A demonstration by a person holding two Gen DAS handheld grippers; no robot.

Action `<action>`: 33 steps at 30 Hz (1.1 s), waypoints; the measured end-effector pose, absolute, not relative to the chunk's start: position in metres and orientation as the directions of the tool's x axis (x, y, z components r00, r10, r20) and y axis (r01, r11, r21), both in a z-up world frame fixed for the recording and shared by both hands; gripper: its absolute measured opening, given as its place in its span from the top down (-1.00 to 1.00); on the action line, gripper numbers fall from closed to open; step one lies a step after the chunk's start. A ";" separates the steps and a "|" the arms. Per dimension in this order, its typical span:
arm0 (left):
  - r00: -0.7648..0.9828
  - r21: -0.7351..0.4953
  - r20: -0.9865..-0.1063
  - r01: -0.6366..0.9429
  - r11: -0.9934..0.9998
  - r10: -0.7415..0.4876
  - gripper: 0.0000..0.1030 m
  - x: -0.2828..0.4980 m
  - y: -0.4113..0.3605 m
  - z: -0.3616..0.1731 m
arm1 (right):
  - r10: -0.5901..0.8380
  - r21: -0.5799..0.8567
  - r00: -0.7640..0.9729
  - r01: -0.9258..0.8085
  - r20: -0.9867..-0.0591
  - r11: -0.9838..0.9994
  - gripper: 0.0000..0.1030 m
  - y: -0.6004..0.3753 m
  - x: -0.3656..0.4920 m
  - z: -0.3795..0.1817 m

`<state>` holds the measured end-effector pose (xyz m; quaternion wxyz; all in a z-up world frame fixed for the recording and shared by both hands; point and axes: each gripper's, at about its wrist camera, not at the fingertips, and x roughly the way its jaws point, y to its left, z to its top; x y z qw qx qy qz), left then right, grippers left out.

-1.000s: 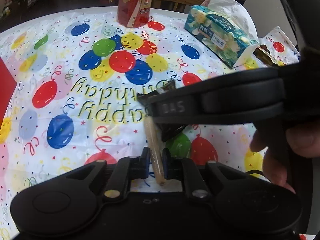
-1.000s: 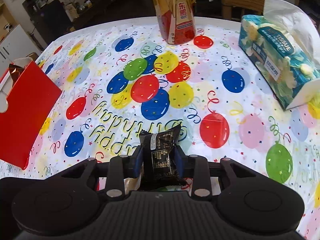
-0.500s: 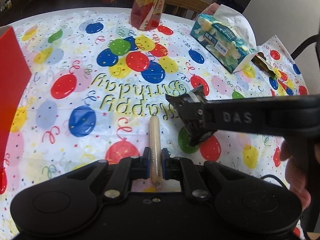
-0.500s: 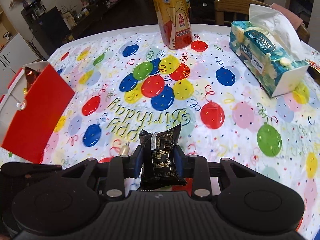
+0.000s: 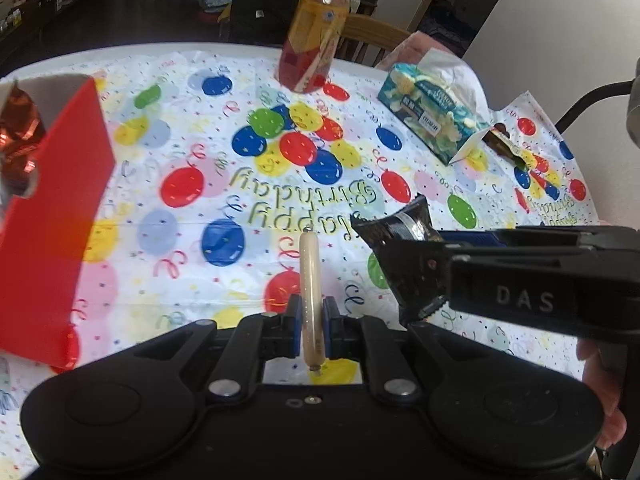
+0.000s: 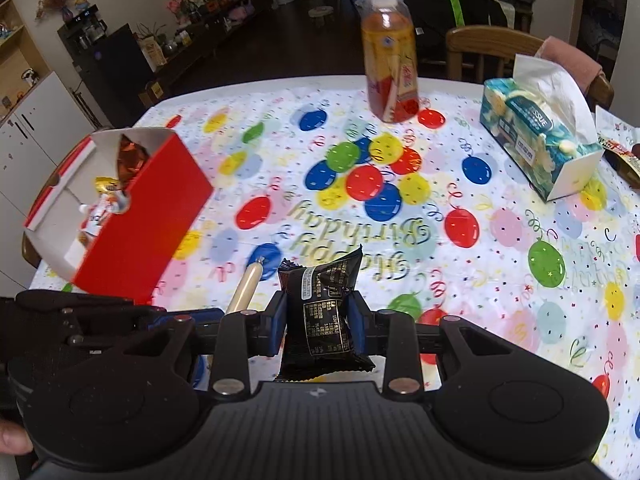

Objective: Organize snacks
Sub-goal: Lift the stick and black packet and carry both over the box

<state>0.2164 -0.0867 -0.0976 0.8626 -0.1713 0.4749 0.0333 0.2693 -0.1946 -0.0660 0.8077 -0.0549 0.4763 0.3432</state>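
My left gripper is shut on a thin beige sausage stick that points away from me, lifted above the table. My right gripper is shut on a black snack packet, also held in the air. In the left wrist view the right gripper comes in from the right with the black packet beside the stick. In the right wrist view the sausage stick shows just left of the packet. A red box with an open top stands at the left and holds several wrapped snacks.
A balloon-print tablecloth covers the table. An orange drink bottle stands at the far side, a tissue box at the right, with another snack wrapper beyond it. A wooden chair stands behind the table.
Both grippers have risen from the table with their snacks and drawn back, so more of the table shows. The red box has come further into view at the left.
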 end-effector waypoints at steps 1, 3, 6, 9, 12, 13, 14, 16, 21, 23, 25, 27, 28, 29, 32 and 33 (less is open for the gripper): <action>0.548 -0.263 -0.830 -0.218 0.940 -0.105 0.86 0.213 -0.084 -0.095 | 0.503 0.237 0.313 -0.607 -0.806 0.758 0.38 -0.192 0.265 -0.063; 0.553 -0.267 -0.826 -0.213 0.940 -0.109 0.86 0.206 -0.078 -0.089 | 0.504 0.236 0.319 -0.606 -0.802 0.759 0.38 -0.188 0.257 -0.057; 0.566 -0.267 -0.817 -0.203 0.942 -0.110 0.86 0.196 -0.067 -0.080 | 0.511 0.236 0.325 -0.611 -0.796 0.756 0.38 -0.179 0.245 -0.048; 0.579 -0.271 -0.808 -0.193 0.943 -0.114 0.86 0.185 -0.053 -0.069 | 0.516 0.234 0.334 -0.613 -0.789 0.755 0.38 -0.167 0.232 -0.039; 0.588 -0.269 -0.801 -0.184 0.946 -0.113 0.86 0.173 -0.038 -0.060 | 0.523 0.236 0.340 -0.615 -0.782 0.752 0.38 -0.153 0.218 -0.031; 0.592 -0.268 -0.798 -0.181 0.946 -0.112 0.86 0.169 -0.033 -0.056 | 0.525 0.235 0.342 -0.618 -0.779 0.750 0.38 -0.149 0.214 -0.028; 0.596 -0.267 -0.795 -0.179 0.947 -0.112 0.86 0.166 -0.028 -0.053 | 0.527 0.235 0.343 -0.619 -0.777 0.749 0.38 -0.143 0.209 -0.025; 0.602 -0.266 -0.791 -0.177 0.948 -0.110 0.86 0.159 -0.017 -0.046 | 0.532 0.235 0.347 -0.622 -0.773 0.747 0.38 -0.133 0.201 -0.021; 0.621 -0.257 -0.778 -0.170 0.951 -0.099 0.86 0.140 0.012 -0.031 | 0.540 0.228 0.353 -0.635 -0.764 0.738 0.38 -0.102 0.181 -0.011; 0.629 -0.252 -0.772 -0.171 0.953 -0.092 0.86 0.132 0.025 -0.026 | 0.545 0.227 0.356 -0.640 -0.759 0.734 0.38 -0.089 0.175 -0.007; 0.635 -0.251 -0.768 -0.170 0.953 -0.089 0.86 0.125 0.037 -0.021 | 0.548 0.225 0.358 -0.644 -0.756 0.731 0.38 -0.076 0.168 -0.004; 0.639 -0.249 -0.764 -0.169 0.954 -0.086 0.86 0.118 0.049 -0.017 | 0.552 0.229 0.357 -0.645 -0.753 0.729 0.38 -0.064 0.164 -0.003; 0.642 -0.246 -0.762 -0.169 0.954 -0.083 0.86 0.115 0.055 -0.015 | 0.554 0.229 0.357 -0.646 -0.752 0.728 0.38 -0.058 0.162 -0.003; 0.644 -0.243 -0.761 -0.169 0.955 -0.079 0.86 0.113 0.061 -0.014 | 0.554 0.228 0.358 -0.647 -0.751 0.728 0.38 -0.051 0.159 -0.002; 0.651 -0.231 -0.756 -0.173 0.958 -0.065 0.86 0.104 0.080 -0.010 | 0.558 0.226 0.358 -0.654 -0.748 0.722 0.38 -0.032 0.154 0.000; 0.653 -0.227 -0.755 -0.176 0.958 -0.059 0.86 0.101 0.087 -0.008 | 0.559 0.224 0.359 -0.655 -0.748 0.721 0.38 -0.026 0.152 0.000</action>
